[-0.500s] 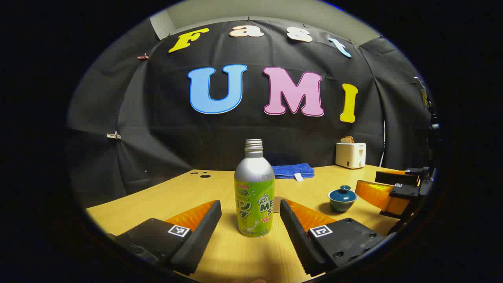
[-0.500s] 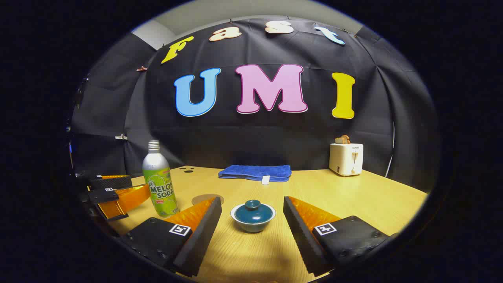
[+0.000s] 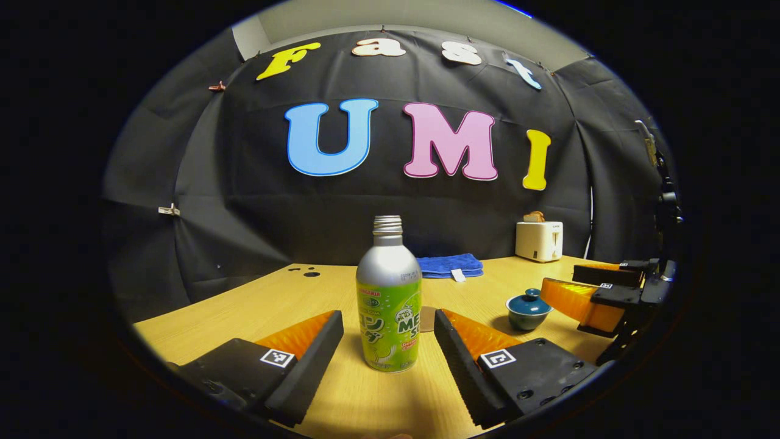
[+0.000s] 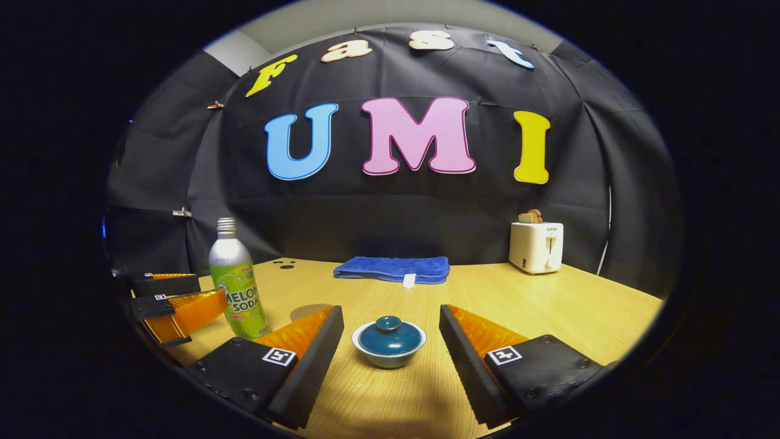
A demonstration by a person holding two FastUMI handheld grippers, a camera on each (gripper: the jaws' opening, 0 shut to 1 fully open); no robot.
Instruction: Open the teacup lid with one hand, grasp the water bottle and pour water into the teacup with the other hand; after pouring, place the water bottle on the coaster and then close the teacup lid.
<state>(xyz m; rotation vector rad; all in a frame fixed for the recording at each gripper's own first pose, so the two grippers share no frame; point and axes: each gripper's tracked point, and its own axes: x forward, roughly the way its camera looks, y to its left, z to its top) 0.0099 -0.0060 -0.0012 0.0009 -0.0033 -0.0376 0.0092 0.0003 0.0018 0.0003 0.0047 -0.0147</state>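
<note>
"MELON SODA" on water bottle [image 4: 237, 286]

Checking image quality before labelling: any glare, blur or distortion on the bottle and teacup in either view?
Left gripper view: bottle sharp, soft highlight on its silver shoulder, short shadow on the table; fisheye bends the table edge. Right gripper view: teacup sharp, lid glossy with mild sheen; wall dim and curved, toaster small but clear.
</note>
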